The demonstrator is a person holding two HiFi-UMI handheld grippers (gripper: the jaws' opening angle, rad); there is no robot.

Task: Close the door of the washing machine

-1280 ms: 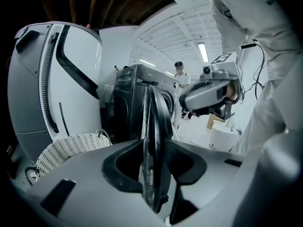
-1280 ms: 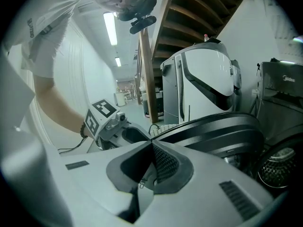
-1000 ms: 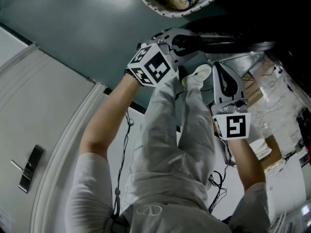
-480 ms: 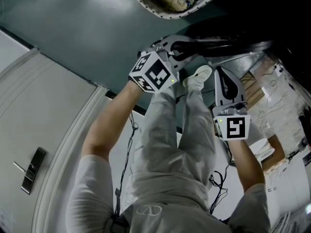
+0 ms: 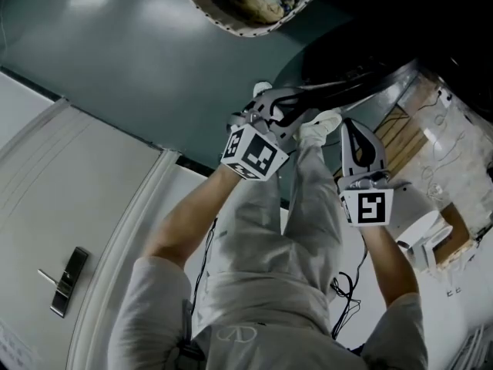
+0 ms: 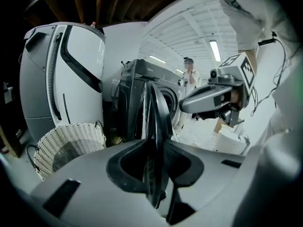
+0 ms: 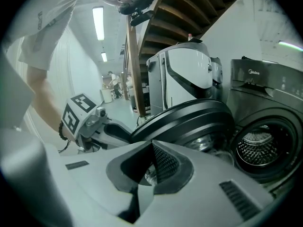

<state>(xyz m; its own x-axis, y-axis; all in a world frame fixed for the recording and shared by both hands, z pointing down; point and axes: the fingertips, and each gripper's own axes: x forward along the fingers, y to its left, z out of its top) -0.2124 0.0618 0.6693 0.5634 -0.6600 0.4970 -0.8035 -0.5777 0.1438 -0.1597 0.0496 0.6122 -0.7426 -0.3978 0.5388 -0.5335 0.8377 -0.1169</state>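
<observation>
Left gripper (image 6: 154, 148) pinching the rim of the open washing machine door (image 6: 156, 112), right gripper (image 7: 152, 145) closed and empty beside it.
From where I stand, the person is facing the grey washing machine (image 7: 265, 89) with both arms stretched out. The dark round door is swung out from the machine's front, to the left of the drum opening (image 7: 259, 148) in the right gripper view. The left gripper's jaws have just been closing. The door's rim runs edge-on straight through the gap between them, and the pads sit against it. The right gripper's jaws are pressed together with nothing between them. They point at the door's outer face from close by, though I cannot tell whether they touch it. A pale wicker basket (image 6: 71, 148) stands on the floor to the left of the machine, below a tall white appliance (image 6: 61, 74).
</observation>
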